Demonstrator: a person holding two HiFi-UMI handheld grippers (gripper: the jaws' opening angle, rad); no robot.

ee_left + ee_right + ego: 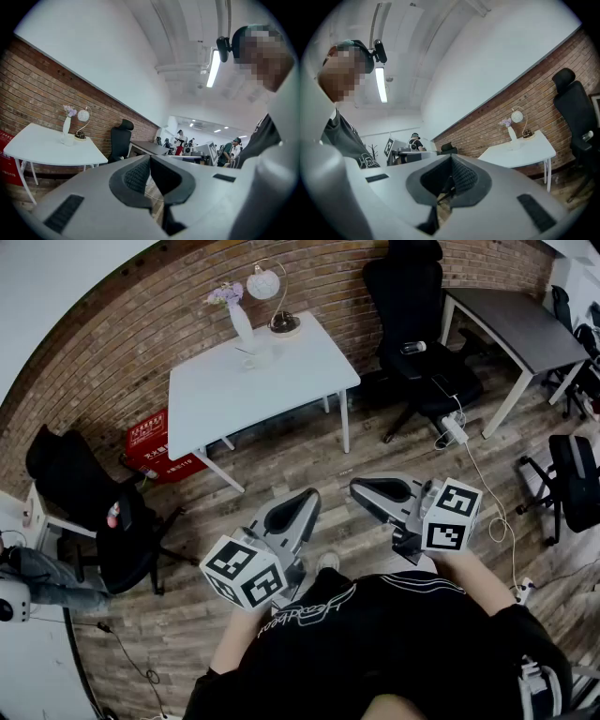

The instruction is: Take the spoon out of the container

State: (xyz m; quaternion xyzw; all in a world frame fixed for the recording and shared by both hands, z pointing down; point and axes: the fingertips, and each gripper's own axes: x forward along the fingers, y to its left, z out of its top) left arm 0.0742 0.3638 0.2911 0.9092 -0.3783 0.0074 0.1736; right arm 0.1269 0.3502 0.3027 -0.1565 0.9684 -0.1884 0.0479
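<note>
A white table (281, 381) stands by the brick wall, well ahead of me. On it are a white vase with flowers (240, 322), a globe lamp (273, 294) and a small white cup (249, 360); no spoon can be made out at this distance. My left gripper (307, 497) and right gripper (360, 487) hover side by side close to my body, over the wooden floor and far short of the table. Both are shut with nothing between the jaws, as the left gripper view (150, 158) and right gripper view (451, 160) show. The table (42, 150) and vase (512, 133) appear small in those views.
A black office chair (417, 324) and a grey desk (525, 324) stand at the right; another black chair (103, 521) is at the left. A red box (155, 446) sits under the table's left end. A cable with a power strip (454, 427) lies on the floor.
</note>
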